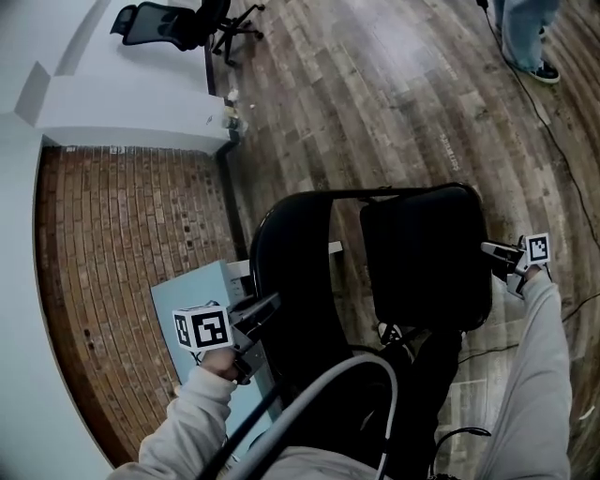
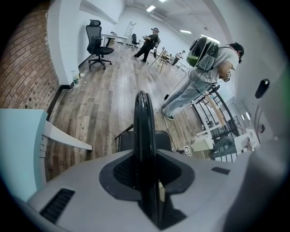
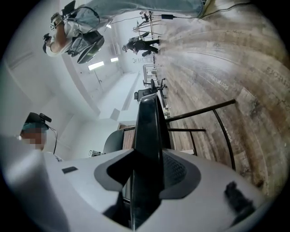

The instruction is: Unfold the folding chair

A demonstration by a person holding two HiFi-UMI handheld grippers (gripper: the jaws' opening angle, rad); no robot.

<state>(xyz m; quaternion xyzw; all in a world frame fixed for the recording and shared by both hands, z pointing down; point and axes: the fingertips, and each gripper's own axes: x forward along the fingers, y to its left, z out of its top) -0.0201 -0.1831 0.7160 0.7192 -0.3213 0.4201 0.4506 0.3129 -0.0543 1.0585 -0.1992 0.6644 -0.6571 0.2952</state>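
The black folding chair (image 1: 375,195) stands right below me on the wood floor, with its curved back panel (image 1: 291,272) at the left and its squarish seat pad (image 1: 427,253) at the right. My left gripper (image 1: 267,309) is shut on the back panel's left edge. In the left gripper view that edge (image 2: 144,131) runs as a thin black strip between the jaws of the left gripper (image 2: 147,181). My right gripper (image 1: 492,251) is shut on the seat pad's right edge. The right gripper view shows this black edge (image 3: 149,127) clamped in the right gripper (image 3: 145,181).
A brick wall (image 1: 112,244) and a light blue panel (image 1: 202,291) stand close on the left. A black office chair (image 1: 169,23) sits at the back left. A person's legs (image 1: 525,37) and a floor cable (image 1: 553,141) are at the back right.
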